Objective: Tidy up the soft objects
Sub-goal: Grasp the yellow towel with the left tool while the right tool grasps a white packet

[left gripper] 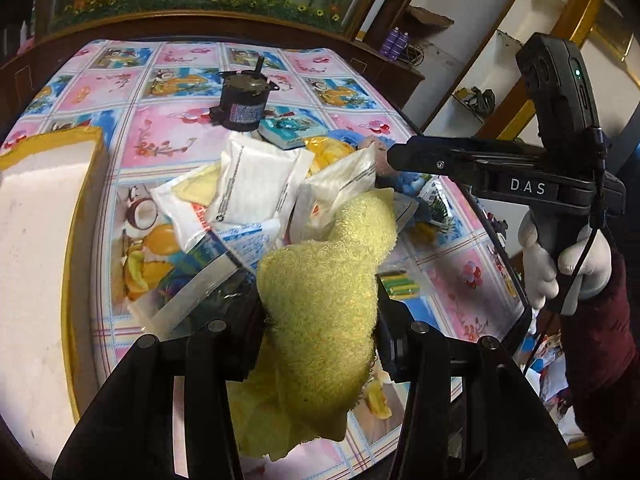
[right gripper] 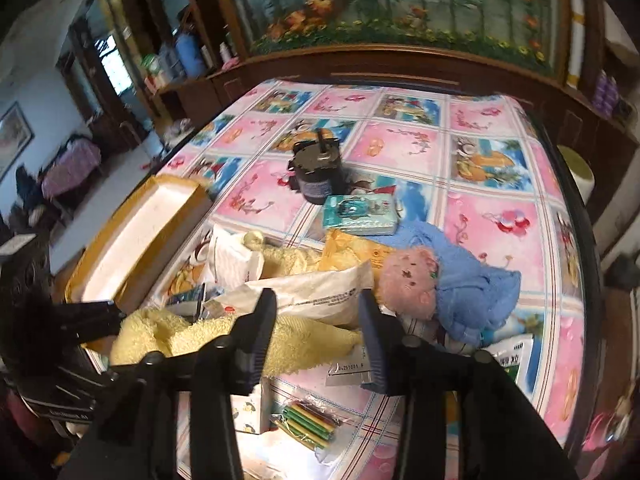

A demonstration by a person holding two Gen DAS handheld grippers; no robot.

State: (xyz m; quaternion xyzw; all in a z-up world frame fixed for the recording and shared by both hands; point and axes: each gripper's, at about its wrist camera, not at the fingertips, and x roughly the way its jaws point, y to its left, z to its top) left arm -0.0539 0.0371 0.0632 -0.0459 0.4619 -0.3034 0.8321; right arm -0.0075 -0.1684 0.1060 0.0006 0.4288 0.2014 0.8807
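Note:
My left gripper (left gripper: 318, 312) is shut on a fluffy yellow towel (left gripper: 324, 304) and holds it up over the table's front; the towel also shows in the right wrist view (right gripper: 224, 340). My right gripper (right gripper: 318, 320) is open and empty, its jaws apart above white plastic packets (right gripper: 316, 292). In the left wrist view the right gripper (left gripper: 384, 160) reaches in from the right toward the pile. A pink plush toy (right gripper: 408, 284) and a blue towel (right gripper: 468, 284) lie just right of it. A yellow-rimmed white foam box (left gripper: 36, 248) stands at the left.
A black motor (left gripper: 244, 100) and a teal tissue pack (right gripper: 360, 210) sit mid-table on the floral tablecloth (right gripper: 500, 200). Coloured sticks in a bag (right gripper: 310, 420) lie near the front edge. A wooden cabinet with an aquarium picture (right gripper: 400, 12) stands behind.

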